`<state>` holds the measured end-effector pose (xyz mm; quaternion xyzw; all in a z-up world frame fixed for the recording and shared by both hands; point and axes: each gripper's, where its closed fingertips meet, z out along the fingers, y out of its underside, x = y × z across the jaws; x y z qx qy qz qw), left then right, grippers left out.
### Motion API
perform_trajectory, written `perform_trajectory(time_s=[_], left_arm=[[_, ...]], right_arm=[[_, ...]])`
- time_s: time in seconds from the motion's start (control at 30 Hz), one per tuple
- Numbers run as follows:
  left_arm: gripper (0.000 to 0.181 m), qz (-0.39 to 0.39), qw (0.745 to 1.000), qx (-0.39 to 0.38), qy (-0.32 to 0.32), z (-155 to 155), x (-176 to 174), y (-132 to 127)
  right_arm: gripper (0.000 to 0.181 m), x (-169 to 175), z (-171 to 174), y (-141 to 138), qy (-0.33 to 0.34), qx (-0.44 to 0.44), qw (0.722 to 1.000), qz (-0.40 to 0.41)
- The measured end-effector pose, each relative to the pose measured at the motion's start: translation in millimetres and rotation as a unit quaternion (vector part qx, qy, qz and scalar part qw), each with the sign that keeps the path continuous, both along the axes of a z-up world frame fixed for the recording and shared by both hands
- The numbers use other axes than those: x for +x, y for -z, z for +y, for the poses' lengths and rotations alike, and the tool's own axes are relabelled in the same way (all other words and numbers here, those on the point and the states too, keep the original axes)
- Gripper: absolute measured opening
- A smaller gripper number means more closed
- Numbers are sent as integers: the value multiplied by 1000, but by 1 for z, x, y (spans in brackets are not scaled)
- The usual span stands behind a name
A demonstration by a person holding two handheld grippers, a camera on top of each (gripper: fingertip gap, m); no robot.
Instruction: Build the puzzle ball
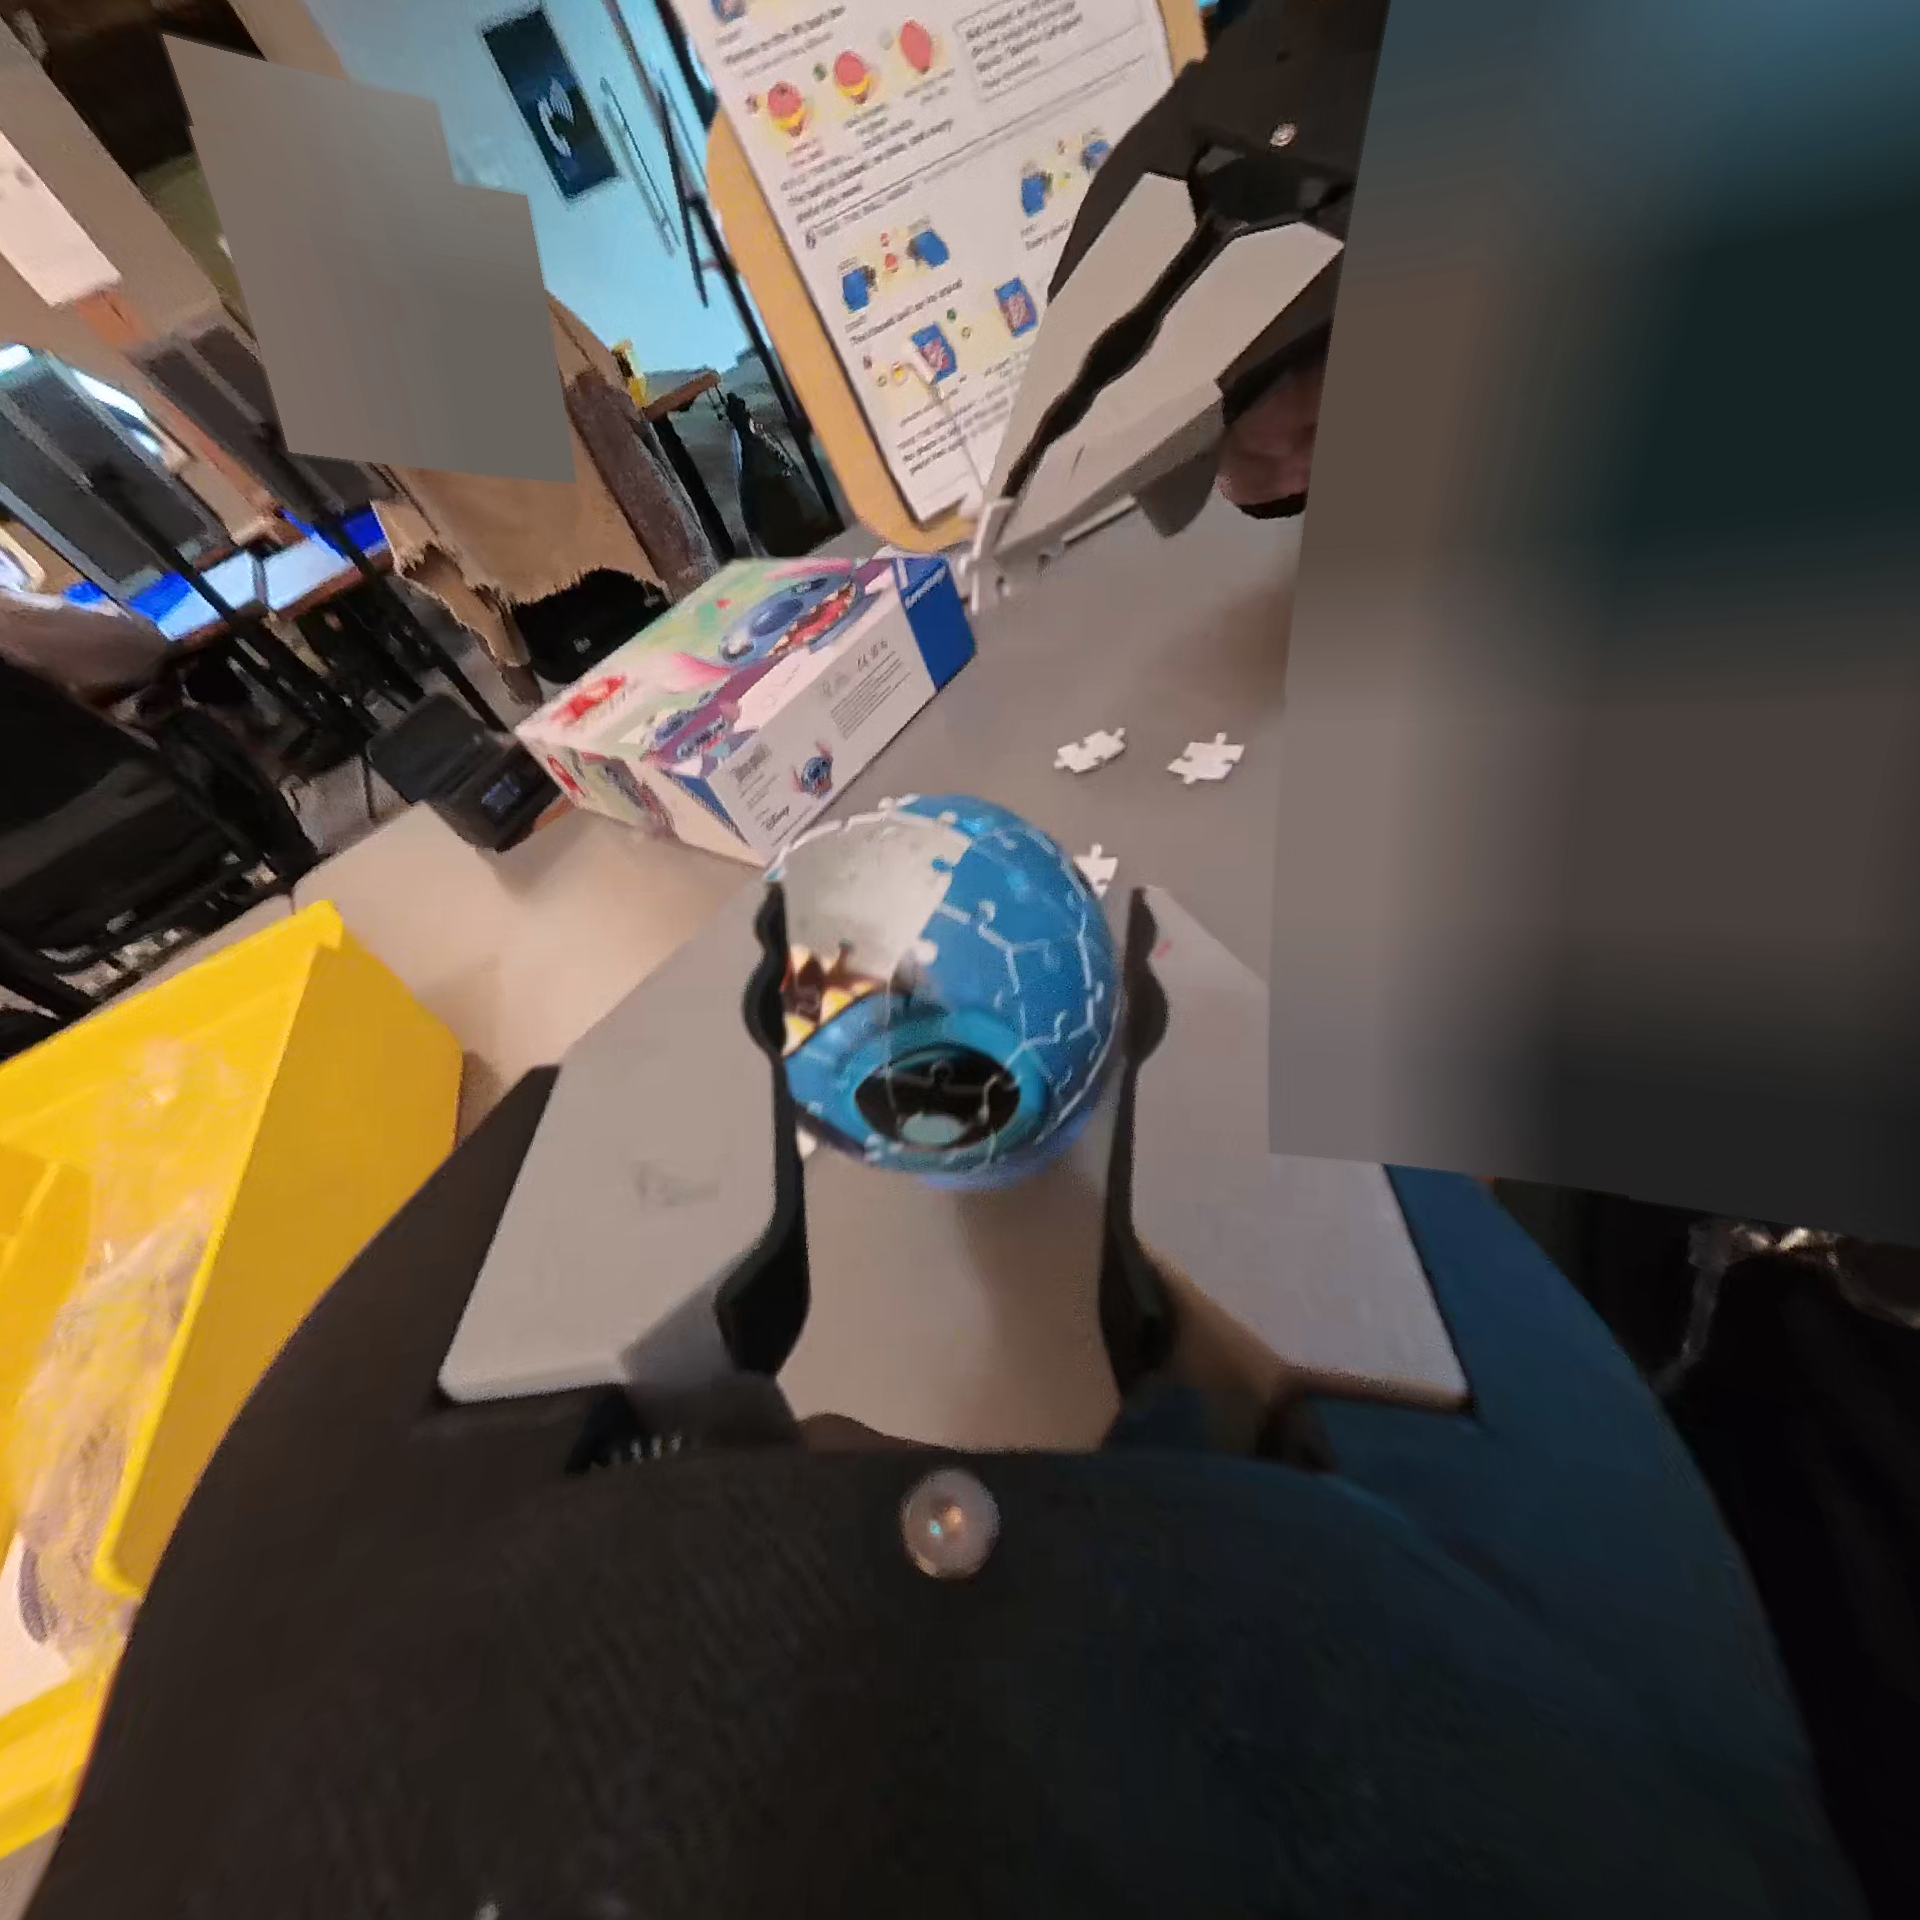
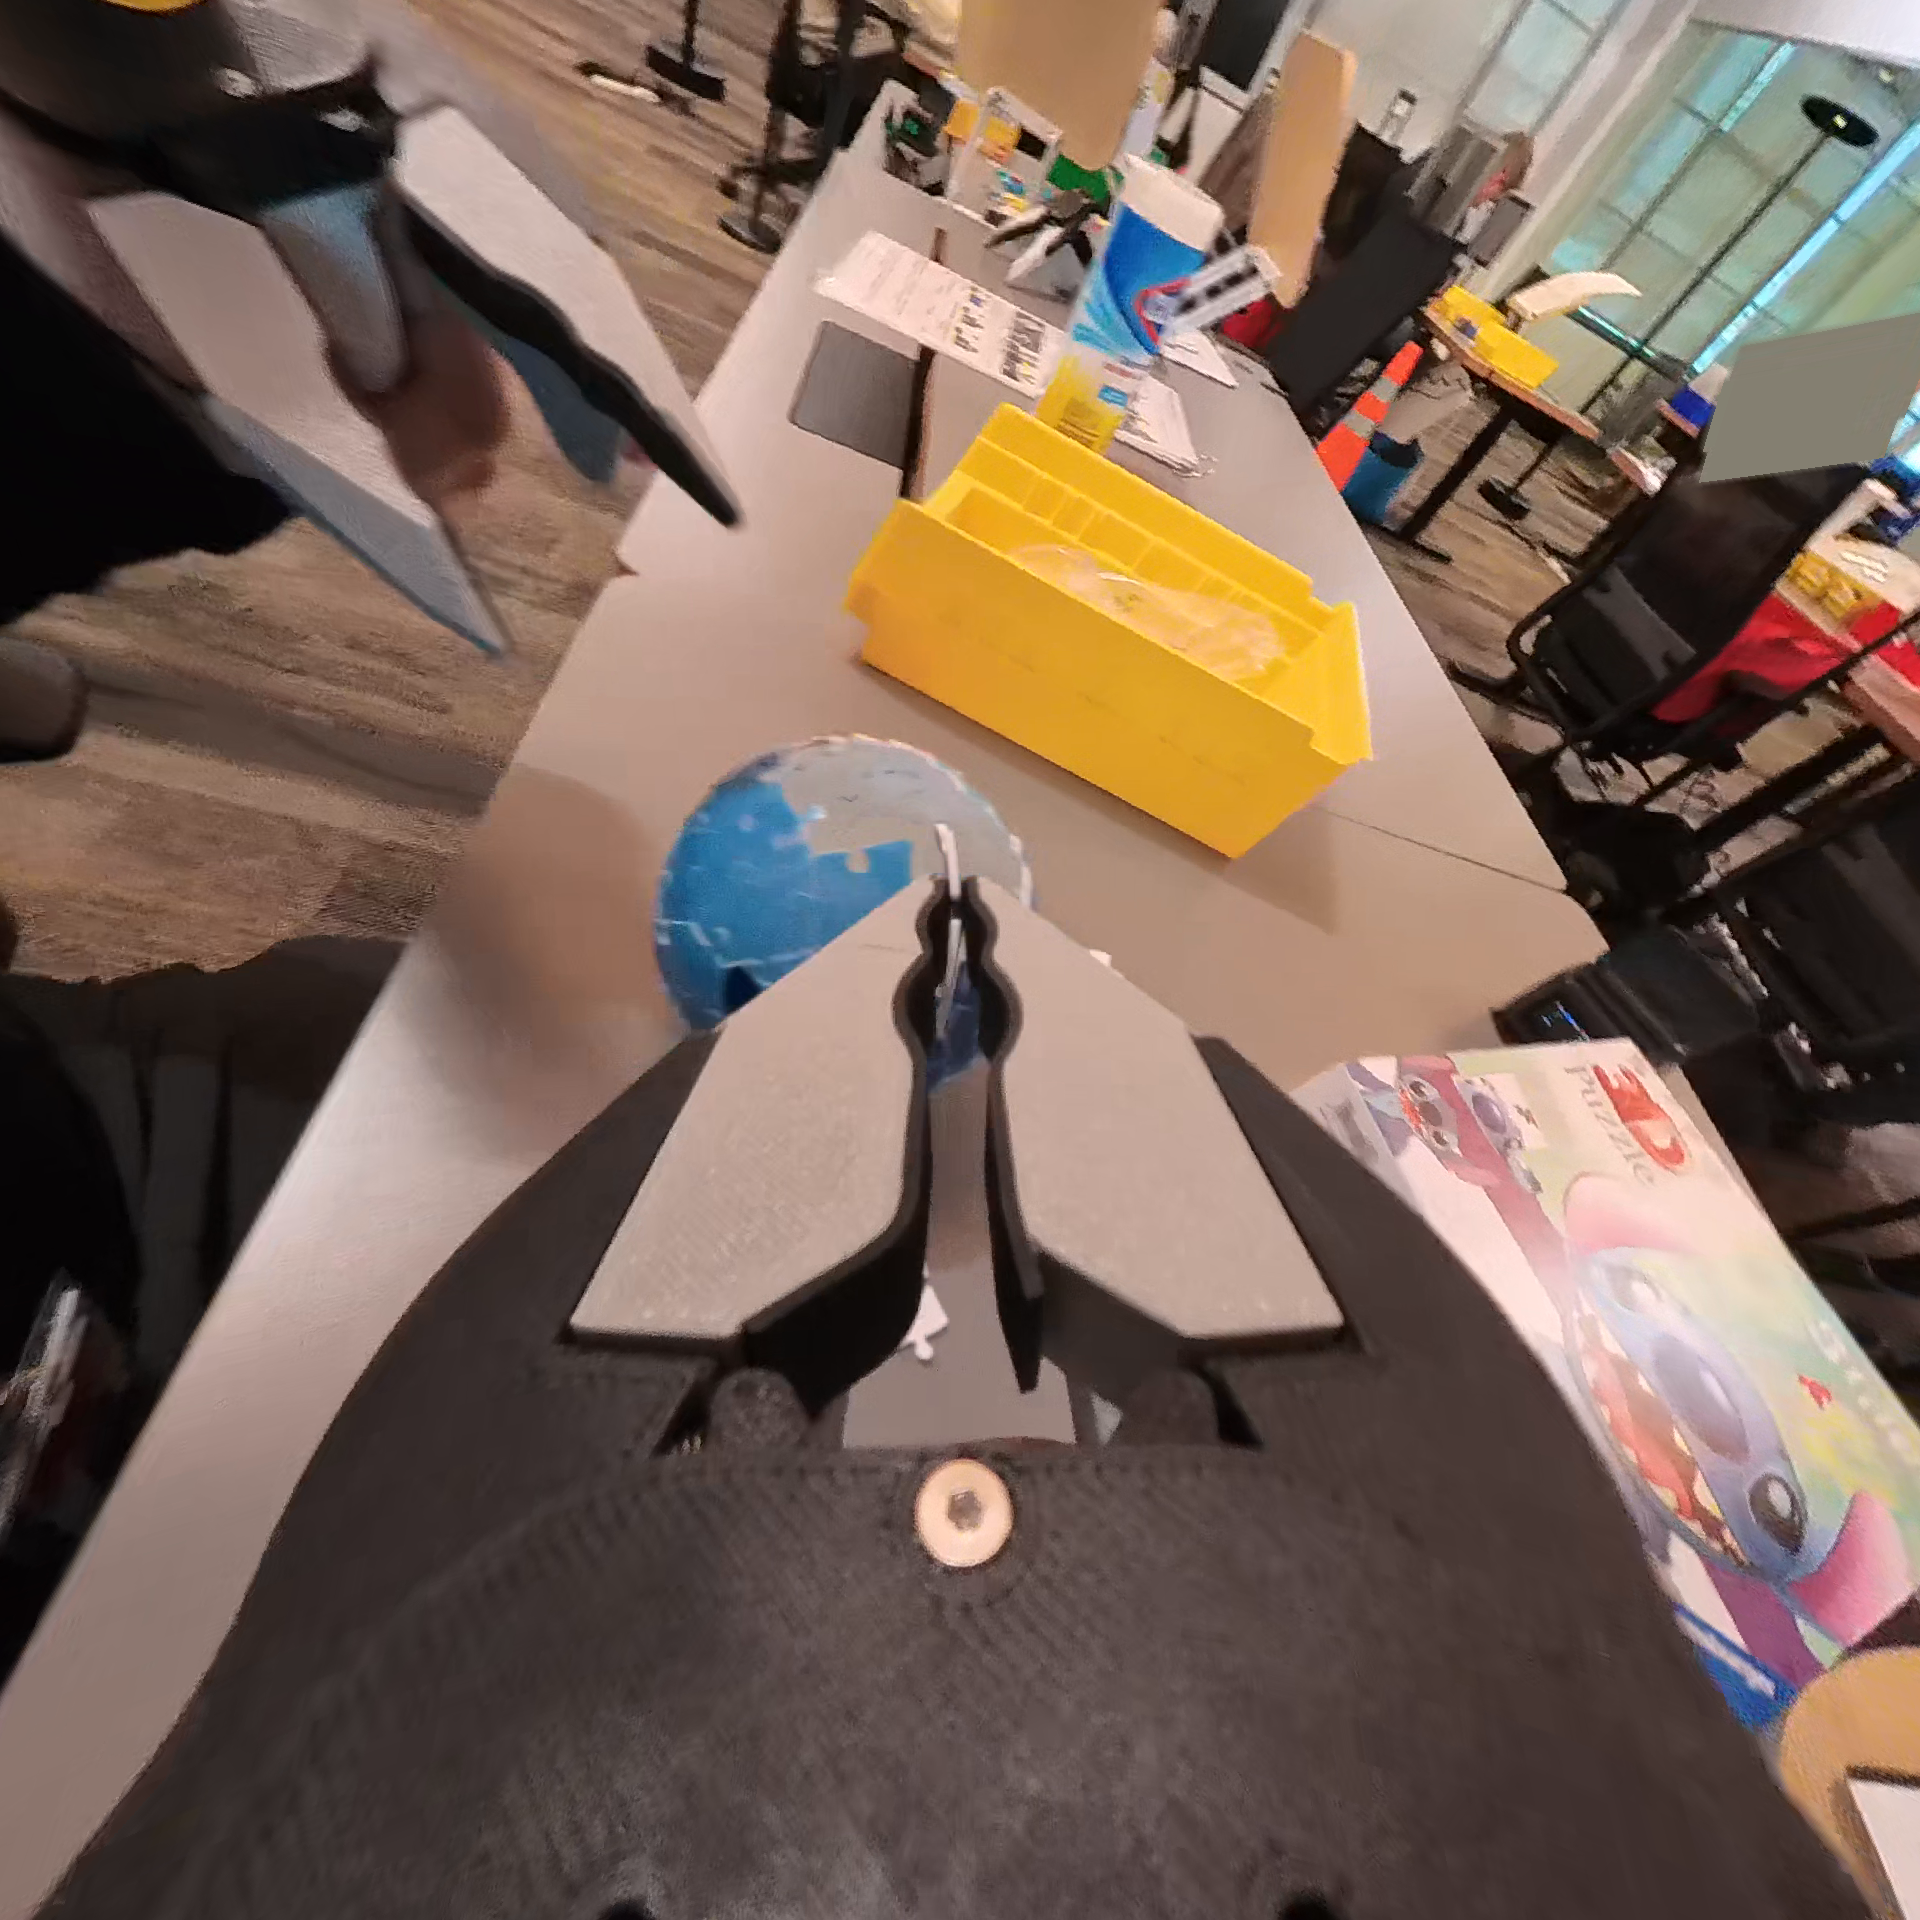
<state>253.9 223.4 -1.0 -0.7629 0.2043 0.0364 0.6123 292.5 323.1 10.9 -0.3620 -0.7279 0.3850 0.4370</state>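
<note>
The puzzle ball point(image 1: 997, 966), blue with a gap showing its grey inside and a dark eye printed on it, sits on the grey table point(image 2: 727, 665). In the right wrist view the ball point(image 2: 769, 894) sits just beyond my right gripper point(image 2: 951, 899), which is shut on a white puzzle piece point(image 2: 948, 862). My left gripper point(image 1: 951, 904) is open, and the ball shows between its fingers. In the right wrist view the left gripper point(image 2: 608, 582) hangs blurred above and apart from the ball. The right gripper point(image 1: 987, 540) also shows with its piece in the left wrist view.
Loose white pieces point(image 1: 1089, 750) lie on the table behind the ball. The puzzle box point(image 1: 758, 696) lies beyond it and shows again in the right wrist view point(image 2: 1662, 1351). A yellow bin point(image 2: 1112, 644) holds a clear bag. An instruction sheet point(image 1: 935, 239) stands at the back. Across from one pair of fingers to the other is roughly 11 cm.
</note>
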Motion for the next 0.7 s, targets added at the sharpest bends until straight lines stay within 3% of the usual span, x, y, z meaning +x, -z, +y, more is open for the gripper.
perform_trajectory(time_s=[0.03, 0.1, 0.23, 0.37, 0.47, 0.57, 0.7], left_arm=[[70, -10, 1000, -10, 0, -2, -8, 5], [73, -34, 999, -25, -16, -4, -29, 20], [76, -87, 994, -58, -20, -10, -51, 58], [82, -84, 992, -90, -37, -7, -70, 90], [85, -73, 992, -102, -32, 2, -76, 102], [86, -61, 992, -106, -14, 9, -80, 109], [87, -47, 993, -105, 5, 23, -93, 116]], right_arm=[[0, -5, 13, 6, 19, 2, 1000, -10], [0, -13, 43, 29, 58, 5, 997, -46], [0, -13, 77, 101, 71, -62, 979, -180], [0, -19, 90, 129, 60, -150, 963, -214], [0, -23, 88, 141, 43, -205, 948, -238], [0, -24, 88, 147, 40, -195, 948, -247], [0, -36, 74, 101, -4, -202, 958, -203]])
